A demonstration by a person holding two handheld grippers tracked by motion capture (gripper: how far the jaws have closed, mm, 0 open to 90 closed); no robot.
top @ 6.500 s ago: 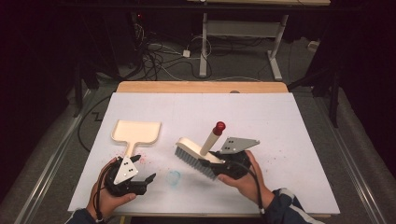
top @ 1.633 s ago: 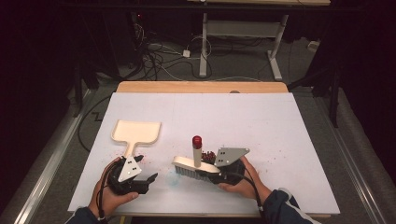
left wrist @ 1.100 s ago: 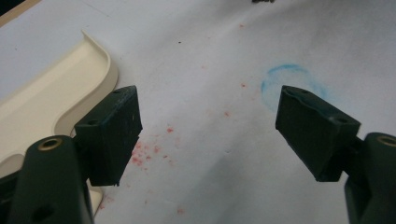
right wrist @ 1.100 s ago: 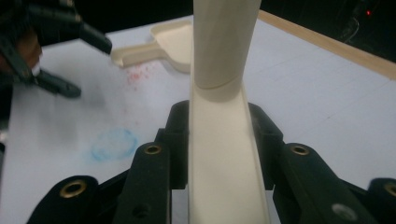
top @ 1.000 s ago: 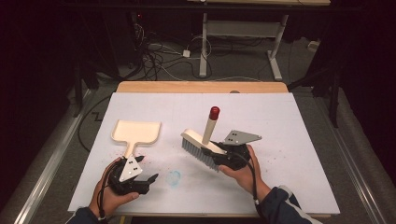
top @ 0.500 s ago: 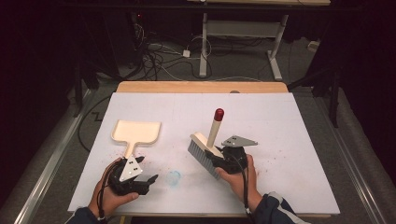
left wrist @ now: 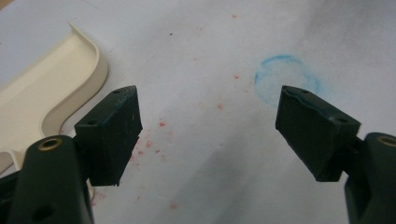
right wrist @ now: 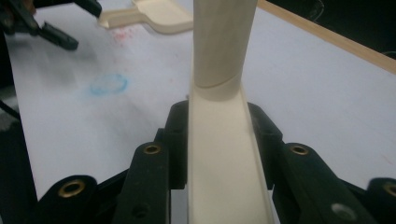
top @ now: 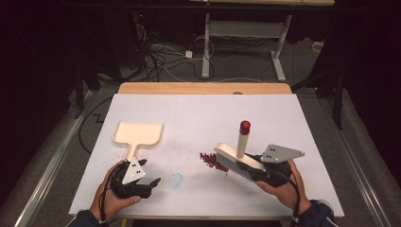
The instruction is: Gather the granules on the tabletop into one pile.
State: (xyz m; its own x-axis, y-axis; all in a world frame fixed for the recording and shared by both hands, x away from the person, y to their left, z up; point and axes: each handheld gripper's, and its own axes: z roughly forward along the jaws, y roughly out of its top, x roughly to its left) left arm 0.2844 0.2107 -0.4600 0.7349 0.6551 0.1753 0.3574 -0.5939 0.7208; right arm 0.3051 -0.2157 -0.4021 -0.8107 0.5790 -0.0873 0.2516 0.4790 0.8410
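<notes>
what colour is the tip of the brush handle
Dark red. The cap on the brush handle shows best in the high view, above the cream brush.

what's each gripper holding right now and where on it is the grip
The right gripper is clamped on the cream brush, its jaws pressing both long sides of the brush's back. The left gripper holds nothing; its jaws stand open over the white table.

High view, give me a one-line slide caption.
Right gripper holds brush beside red crumbs; open left gripper by dustpan.
</notes>
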